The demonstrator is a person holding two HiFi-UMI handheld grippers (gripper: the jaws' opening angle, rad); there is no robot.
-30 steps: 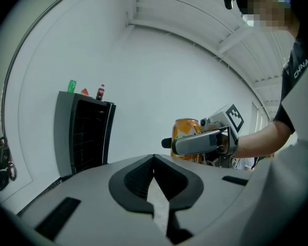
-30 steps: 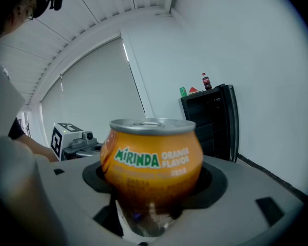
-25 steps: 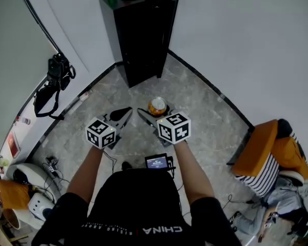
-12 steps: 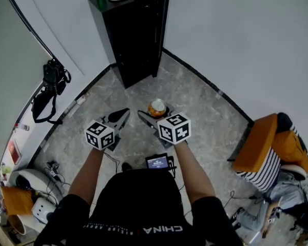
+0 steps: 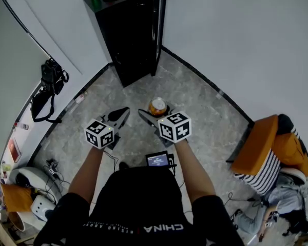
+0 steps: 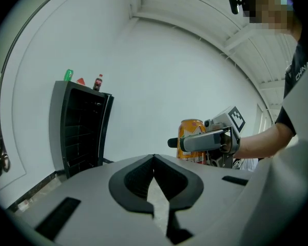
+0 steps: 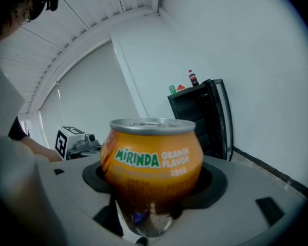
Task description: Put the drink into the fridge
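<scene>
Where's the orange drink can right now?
The can stands upright in the right hand-held gripper, mid-frame in the head view. It is just right of the left hand-held gripper, with the black fridge farther ahead.

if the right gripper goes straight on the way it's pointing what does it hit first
The way looks free nearby. The right gripper, shut on the Mirinda can, aims slightly left of the black fridge, so it likely meets the white wall beside it first; depth is unclear.
</scene>
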